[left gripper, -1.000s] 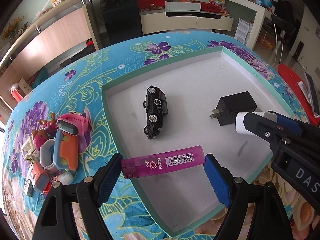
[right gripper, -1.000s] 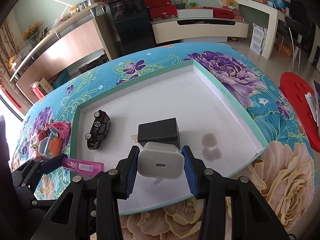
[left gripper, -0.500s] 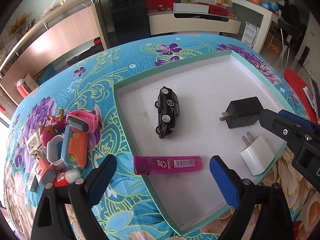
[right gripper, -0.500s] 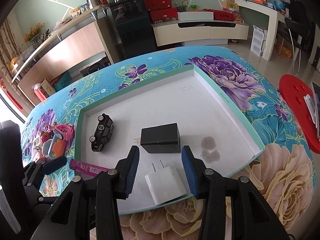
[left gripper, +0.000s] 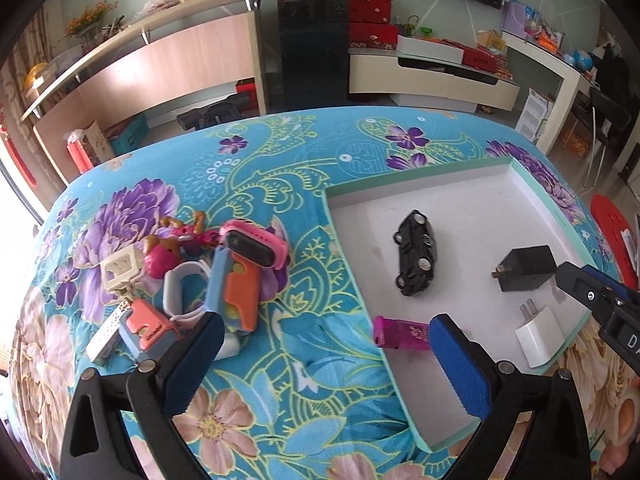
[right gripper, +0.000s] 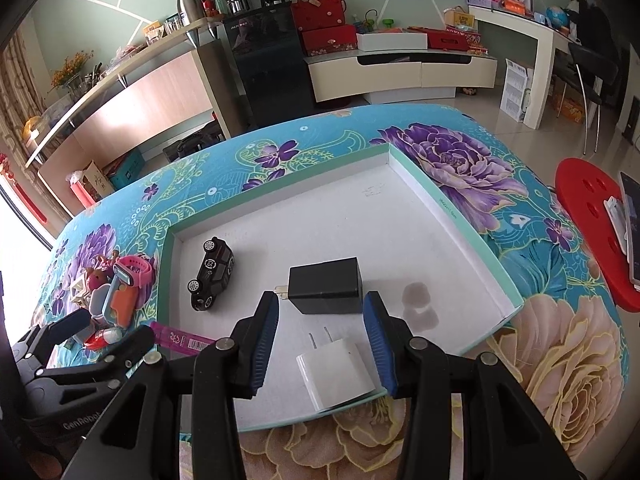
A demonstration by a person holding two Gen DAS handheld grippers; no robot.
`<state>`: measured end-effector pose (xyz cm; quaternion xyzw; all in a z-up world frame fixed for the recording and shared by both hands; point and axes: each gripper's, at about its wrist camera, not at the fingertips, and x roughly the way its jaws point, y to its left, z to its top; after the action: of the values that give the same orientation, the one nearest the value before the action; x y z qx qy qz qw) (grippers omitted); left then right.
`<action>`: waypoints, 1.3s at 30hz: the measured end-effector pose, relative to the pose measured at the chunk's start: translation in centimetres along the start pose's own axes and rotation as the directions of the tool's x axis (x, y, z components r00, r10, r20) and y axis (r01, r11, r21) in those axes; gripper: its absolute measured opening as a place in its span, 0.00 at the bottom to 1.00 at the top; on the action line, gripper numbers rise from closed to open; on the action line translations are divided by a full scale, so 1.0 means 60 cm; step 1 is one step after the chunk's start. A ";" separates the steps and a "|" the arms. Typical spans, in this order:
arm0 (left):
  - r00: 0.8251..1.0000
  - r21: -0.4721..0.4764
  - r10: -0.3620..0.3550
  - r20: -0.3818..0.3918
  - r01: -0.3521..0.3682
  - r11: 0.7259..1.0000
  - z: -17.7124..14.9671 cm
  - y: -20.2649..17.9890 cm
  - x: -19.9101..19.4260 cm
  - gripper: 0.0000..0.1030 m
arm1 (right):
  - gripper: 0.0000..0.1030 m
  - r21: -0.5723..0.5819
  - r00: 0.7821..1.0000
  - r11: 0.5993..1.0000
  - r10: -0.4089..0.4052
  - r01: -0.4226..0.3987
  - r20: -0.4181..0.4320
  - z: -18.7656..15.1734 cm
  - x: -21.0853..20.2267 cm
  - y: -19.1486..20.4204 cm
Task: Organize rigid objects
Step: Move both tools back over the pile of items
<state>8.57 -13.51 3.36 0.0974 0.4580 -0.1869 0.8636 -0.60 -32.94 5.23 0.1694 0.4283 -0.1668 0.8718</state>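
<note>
From my remote station: a shallow cardboard tray (right gripper: 460, 216), white inside with a mint-green rim, lies on a table draped in a turquoise floral cloth (left gripper: 280, 168). A glossy black toy car (left gripper: 416, 258) sits toward the tray's left edge; a matte black, boxy charger (right gripper: 326, 290) with metal prongs sits mid-tray, and a smooth white charger cube (right gripper: 338, 374), prongs pointing away from me, rests at the tray's near edge. A translucent magenta lighter (left gripper: 400, 332) with a barcode label lies across the tray's near-left rim, one end out over the cloth.

My right gripper (right gripper: 322, 344) hovers low above the near edge, its blue ribbed pads (right gripper: 266, 344) spread wide to either side of the white charger, touching nothing. My left gripper (left gripper: 320, 368) is likewise spread and empty, angled over the cloth just outside the tray's left rim, its right pad in front of the lighter's far end.

Near the table's left edge sits a jumbled heap of plastic toys (left gripper: 192, 280): a pink watch, an orange-and-blue piece, a cream block.
</note>
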 end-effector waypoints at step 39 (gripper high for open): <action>0.956 -0.510 0.269 -0.114 -0.288 0.810 -0.114 0.386 -0.031 1.00 | 0.77 -0.358 0.951 0.883 0.256 -0.304 -0.176 -0.076 0.113 0.364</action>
<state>11.97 10.35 1.01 -0.0708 0.4876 0.0746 0.8670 9.73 -12.56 0.49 0.0669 0.4768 0.0582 0.8745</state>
